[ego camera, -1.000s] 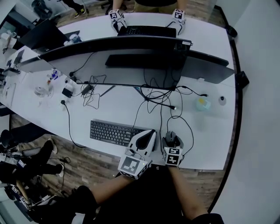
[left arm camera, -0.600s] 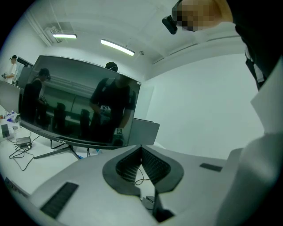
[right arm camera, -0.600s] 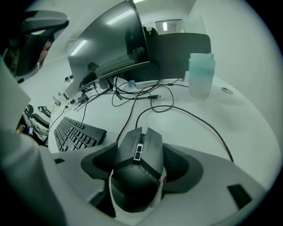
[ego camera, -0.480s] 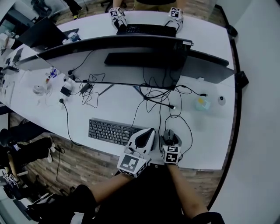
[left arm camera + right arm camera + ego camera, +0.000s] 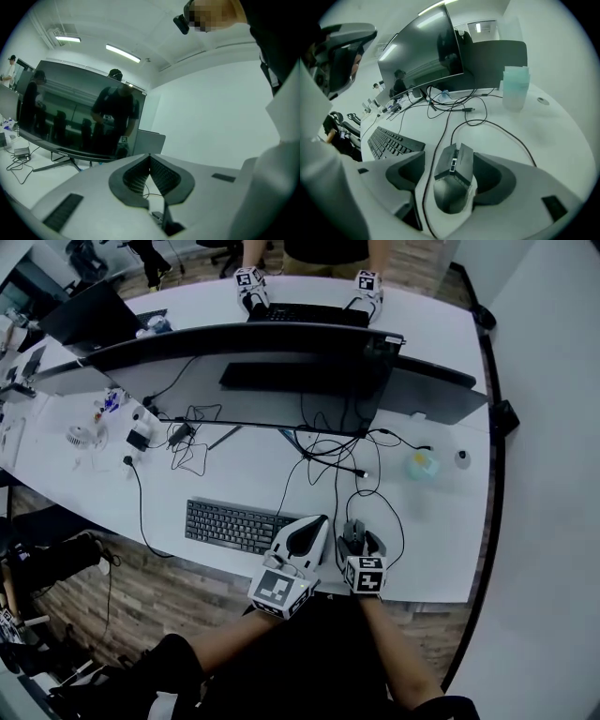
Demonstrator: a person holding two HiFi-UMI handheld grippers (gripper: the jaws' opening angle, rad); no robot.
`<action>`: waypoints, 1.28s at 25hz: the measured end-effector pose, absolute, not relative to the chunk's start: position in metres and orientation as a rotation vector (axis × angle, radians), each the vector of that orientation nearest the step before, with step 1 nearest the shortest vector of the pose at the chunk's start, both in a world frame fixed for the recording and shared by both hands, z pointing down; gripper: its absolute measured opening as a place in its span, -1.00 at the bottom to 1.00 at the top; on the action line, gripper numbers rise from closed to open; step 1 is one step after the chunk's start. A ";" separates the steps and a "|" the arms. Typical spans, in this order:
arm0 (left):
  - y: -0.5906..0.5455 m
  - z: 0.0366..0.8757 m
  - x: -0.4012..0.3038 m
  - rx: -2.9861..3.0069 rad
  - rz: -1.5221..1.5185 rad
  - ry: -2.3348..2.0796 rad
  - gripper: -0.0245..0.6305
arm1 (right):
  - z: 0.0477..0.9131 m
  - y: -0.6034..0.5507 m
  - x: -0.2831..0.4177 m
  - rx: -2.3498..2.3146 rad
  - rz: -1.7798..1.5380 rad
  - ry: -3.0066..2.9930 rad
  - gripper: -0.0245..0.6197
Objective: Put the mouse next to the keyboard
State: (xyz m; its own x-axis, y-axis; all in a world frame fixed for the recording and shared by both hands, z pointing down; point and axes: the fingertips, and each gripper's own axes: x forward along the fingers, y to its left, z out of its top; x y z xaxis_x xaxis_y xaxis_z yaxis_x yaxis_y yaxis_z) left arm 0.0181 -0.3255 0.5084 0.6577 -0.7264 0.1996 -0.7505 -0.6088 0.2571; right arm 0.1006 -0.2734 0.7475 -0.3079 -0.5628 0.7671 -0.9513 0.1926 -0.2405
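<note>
At the desk's point(image 5: 441, 521) near edge, the right gripper point(image 5: 452, 164) stands with jaws apart astride the mouse point(image 5: 452, 180), not yet clamped, right of the keyboard point(image 5: 234, 524). The left gripper point(image 5: 150, 157) is closed, empty. Likely next: pinch the mouse's sides and carry it left, minding its cable point(image 5: 497, 129).

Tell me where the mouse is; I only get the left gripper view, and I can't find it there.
Observer: The mouse sits on the white desk, between the jaws of the right gripper.
Operator: Is it clamped?
Observer: It looks not: the jaws stand apart, with a gap on the mouse's left side.
Operator: And the keyboard?
Observer: The keyboard lies to the mouse's left; the left gripper, jaws together and empty, is between them.
</note>
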 end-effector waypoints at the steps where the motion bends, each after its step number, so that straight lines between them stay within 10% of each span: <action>1: -0.324 0.507 0.017 2.560 0.097 -1.175 -0.92 | 0.743 -0.272 0.099 1.399 0.991 -1.960 0.09; 13: -0.296 0.482 -0.007 2.629 0.027 -1.190 -0.92 | 0.642 -0.265 0.068 1.468 0.971 -2.158 0.07; 23: -0.262 0.453 -0.034 2.710 -0.037 -1.161 -0.92 | 0.540 -0.248 0.027 1.587 0.768 -2.303 -0.83; 32: -0.232 0.450 -0.055 2.650 -0.086 -1.129 -0.92 | 0.474 -0.221 -0.017 1.591 0.536 -2.421 -0.86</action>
